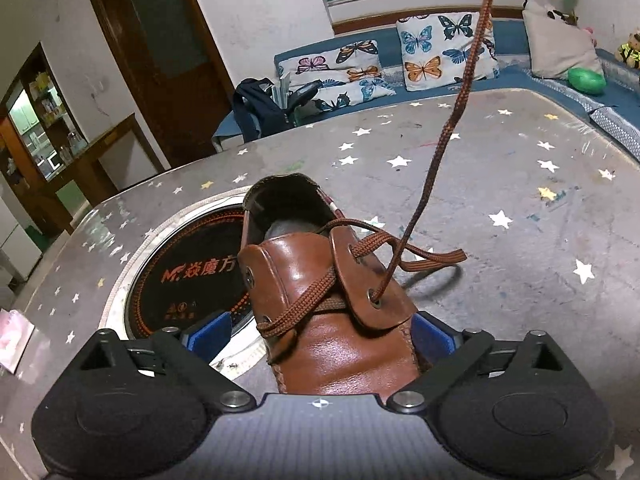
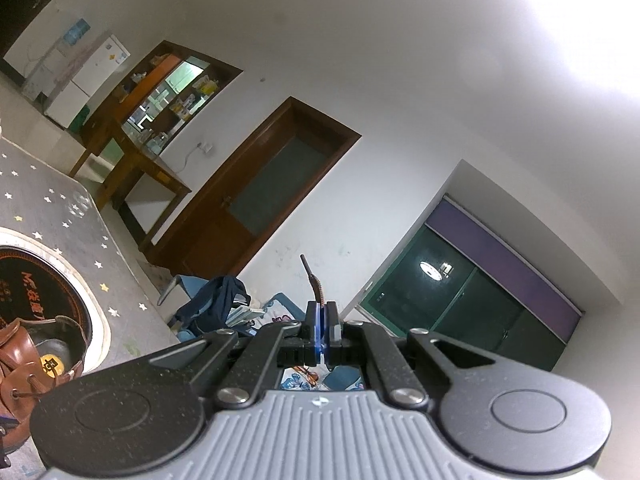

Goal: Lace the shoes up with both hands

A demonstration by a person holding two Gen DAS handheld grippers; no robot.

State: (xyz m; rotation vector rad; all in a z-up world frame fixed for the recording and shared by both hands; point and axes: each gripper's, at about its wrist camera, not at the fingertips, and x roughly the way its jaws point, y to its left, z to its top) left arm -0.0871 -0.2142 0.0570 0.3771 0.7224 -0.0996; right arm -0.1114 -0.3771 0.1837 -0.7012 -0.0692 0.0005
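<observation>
Brown shoe (image 1: 340,320) on starred table (image 1: 520,184), burner (image 1: 188,276) beside

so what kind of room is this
Most likely a home living room: a sofa with butterfly cushions, a star-patterned table with a built-in cooktop, and a wooden cabinet of household items.

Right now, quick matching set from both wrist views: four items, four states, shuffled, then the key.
Items
1. left hand-held gripper
2. right hand-held gripper
3. brown shoe
4. lace end

States
A. pinched, tip sticking out past the pads
B. jaws wide, one pad on each side of the shoe
C. resting on the starred table, partly laced
D. jaws shut

Pairs: 1-B, 2-D, 3-C, 4-A
</observation>
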